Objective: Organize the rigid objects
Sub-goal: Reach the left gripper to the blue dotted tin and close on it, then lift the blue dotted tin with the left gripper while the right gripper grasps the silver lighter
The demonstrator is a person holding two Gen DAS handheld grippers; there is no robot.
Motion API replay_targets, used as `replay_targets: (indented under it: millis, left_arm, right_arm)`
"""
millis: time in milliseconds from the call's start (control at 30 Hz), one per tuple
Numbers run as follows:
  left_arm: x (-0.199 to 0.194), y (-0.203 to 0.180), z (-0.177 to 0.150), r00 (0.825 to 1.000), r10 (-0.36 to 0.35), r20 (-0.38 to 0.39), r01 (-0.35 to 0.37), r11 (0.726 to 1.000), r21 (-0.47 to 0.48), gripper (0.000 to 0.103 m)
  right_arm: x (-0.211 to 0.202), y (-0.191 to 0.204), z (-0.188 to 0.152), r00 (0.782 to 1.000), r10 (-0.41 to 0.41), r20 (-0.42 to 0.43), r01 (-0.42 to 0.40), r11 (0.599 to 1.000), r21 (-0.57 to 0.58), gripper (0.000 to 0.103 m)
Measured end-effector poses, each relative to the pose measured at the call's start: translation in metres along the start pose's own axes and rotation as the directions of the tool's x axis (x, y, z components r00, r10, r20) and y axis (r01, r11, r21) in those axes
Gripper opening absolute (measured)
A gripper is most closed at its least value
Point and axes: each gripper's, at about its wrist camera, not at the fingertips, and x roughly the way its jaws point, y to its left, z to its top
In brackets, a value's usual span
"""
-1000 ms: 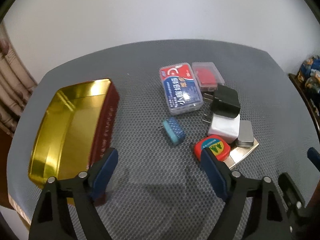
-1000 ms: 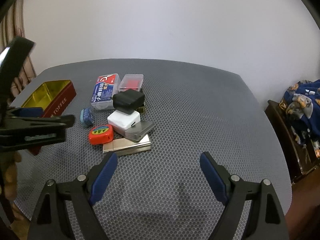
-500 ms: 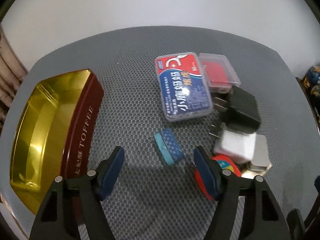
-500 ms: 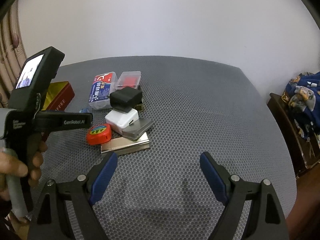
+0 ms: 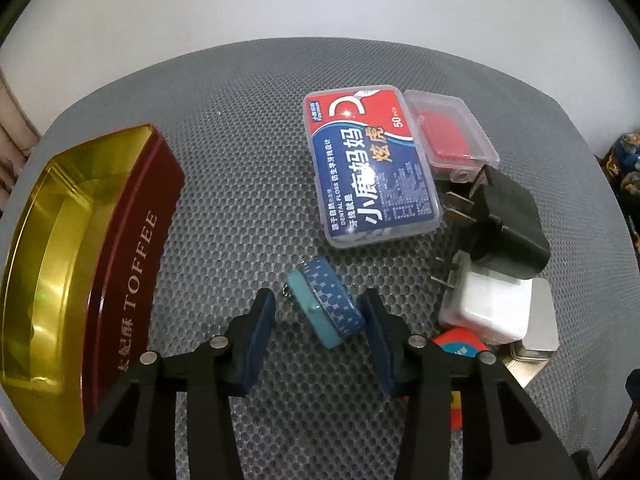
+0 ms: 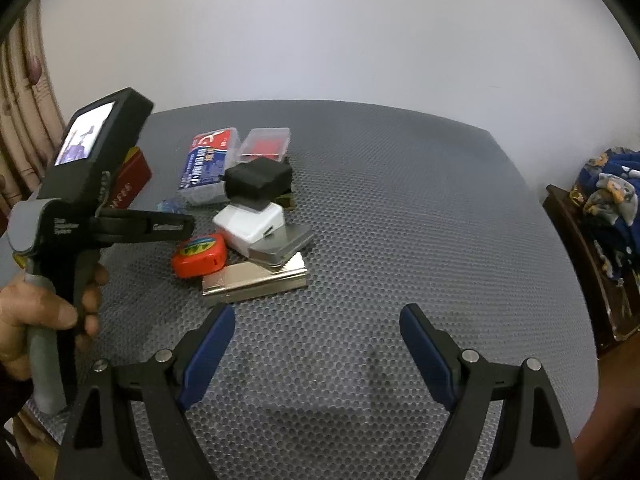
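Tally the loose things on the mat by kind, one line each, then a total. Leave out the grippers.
Tins: 2, the toffee tin and the small grey tin
Clear plastic boxes: 2, the floss box and the red-filled box
Plug adapters: 2, black and white
Tape measures: 2, blue and red
Flat metal case: 1
Total: 9

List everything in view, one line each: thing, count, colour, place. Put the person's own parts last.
Toffee tin: 1, red outside, gold inside, open, table's left.
Floss box: 1, clear, blue-red label, centre.
Small case: 1, clear with red inside, right of the floss box.
Black charger: 1, atop the white charger.
White charger: 1, on the pile.
Grey tin: 1, under the white charger.
Silver case: 1, pile's bottom.
Tape measure: 1, red, beside the pile.
Round case: 1, teal-blue, between the left fingers.
Mat: 1, grey mesh.
Left gripper: closing, not yet pressing.
Right gripper: open.
Hand: 1, holding the left gripper's handle.
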Motion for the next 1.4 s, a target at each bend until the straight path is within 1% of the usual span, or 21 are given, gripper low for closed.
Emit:
replay_targets:
  millis: [33,133,167,267,433,500,633,800,867,900,1000,1100,1167,1233,1300,1333,1367,1400]
  left_arm:
    - [0.001,0.000,0.000,1.000,-0.001,0.008,0.001,1.000,0.005,0.036]
    - [-0.002,-0.004,0.000,1.000,0.000,0.026,0.000,1.000,0.019,0.032]
    - [-0.003,-0.005,-0.001,0.999,0.000,0.034,-0.001,1.000,0.023,0.029]
    - [-0.005,-0.013,-0.006,0.998,-0.002,0.056,-0.001,0.999,0.042,0.024]
    - [-0.007,-0.010,-0.016,0.997,-0.015,0.077,0.011,0.999,0.051,0.024]
    - [-0.008,-0.007,-0.025,0.996,-0.020,0.086,0.016,0.999,0.052,0.024]
    - [-0.013,0.012,-0.038,0.995,-0.040,0.087,0.038,0.999,0.026,0.024]
    - [-0.017,0.030,-0.048,0.995,-0.049,0.085,0.049,0.999,0.002,0.024]
    - [-0.022,0.033,-0.053,0.995,-0.045,0.094,0.045,0.999,-0.002,0.024]
    - [-0.023,0.035,-0.050,0.994,-0.046,0.097,0.046,0.999,0.000,0.024]
    - [-0.031,0.034,-0.054,0.992,-0.049,0.116,0.047,0.999,0.020,0.024]
    - [-0.038,0.035,-0.060,0.991,-0.058,0.118,0.055,0.998,0.029,0.024]
    - [-0.043,0.037,-0.064,0.990,-0.070,0.123,0.066,0.997,0.029,0.024]
    - [-0.048,0.035,-0.053,0.991,-0.061,0.120,0.058,0.998,0.030,0.024]
    - [-0.057,0.029,-0.055,0.991,-0.061,0.118,0.058,0.998,0.026,0.024]
    - [-0.058,0.029,-0.056,0.991,-0.063,0.119,0.061,0.998,0.023,0.024]
    - [-0.060,0.030,-0.057,0.990,-0.069,0.120,0.067,0.998,0.021,0.024]
    - [-0.063,0.031,-0.059,0.990,-0.069,0.122,0.067,0.998,0.019,0.024]
  right_arm:
    - [0.001,0.001,0.000,1.000,0.022,0.000,-0.022,1.000,-0.003,0.087]
    - [0.005,0.006,-0.001,0.998,0.068,-0.005,-0.068,0.998,-0.019,0.087]
    - [0.006,0.008,-0.001,0.997,0.072,-0.008,-0.072,0.997,-0.024,0.087]
    - [0.011,0.012,-0.004,0.998,0.061,-0.024,-0.062,0.997,-0.044,0.087]
    - [0.015,0.007,-0.005,0.999,0.047,-0.025,-0.048,0.999,-0.024,0.087]
    - [0.018,0.004,-0.004,0.999,0.040,-0.018,-0.040,0.999,-0.009,0.087]
    - [0.027,0.001,0.000,0.999,0.041,-0.019,-0.041,0.999,0.009,0.087]
    - [0.044,0.008,0.009,1.000,0.008,-0.026,-0.009,0.999,-0.038,0.087]
    - [0.049,0.012,0.013,0.999,0.012,-0.031,-0.013,0.999,-0.049,0.087]
    - [0.052,0.013,0.015,0.999,0.011,-0.034,-0.013,0.998,-0.054,0.087]
    - [0.057,0.016,0.020,0.999,0.000,-0.037,-0.002,0.998,-0.061,0.087]
    - [0.065,0.018,0.027,0.999,-0.018,-0.042,0.015,0.997,-0.070,0.087]
    - [0.071,0.019,0.030,0.999,-0.001,-0.047,-0.002,0.998,-0.066,0.086]
    - [0.074,0.019,0.032,0.999,-0.003,-0.041,0.001,0.998,-0.060,0.086]
    - [0.078,0.018,0.035,0.999,-0.006,-0.039,0.004,0.999,-0.050,0.086]
    - [0.079,0.016,0.036,0.999,-0.007,-0.039,0.005,0.999,-0.042,0.083]
    - [0.080,0.014,0.036,0.999,-0.010,-0.036,0.008,0.999,-0.032,0.077]
    - [0.082,0.010,0.036,0.999,0.004,-0.041,-0.005,1.000,-0.022,0.071]
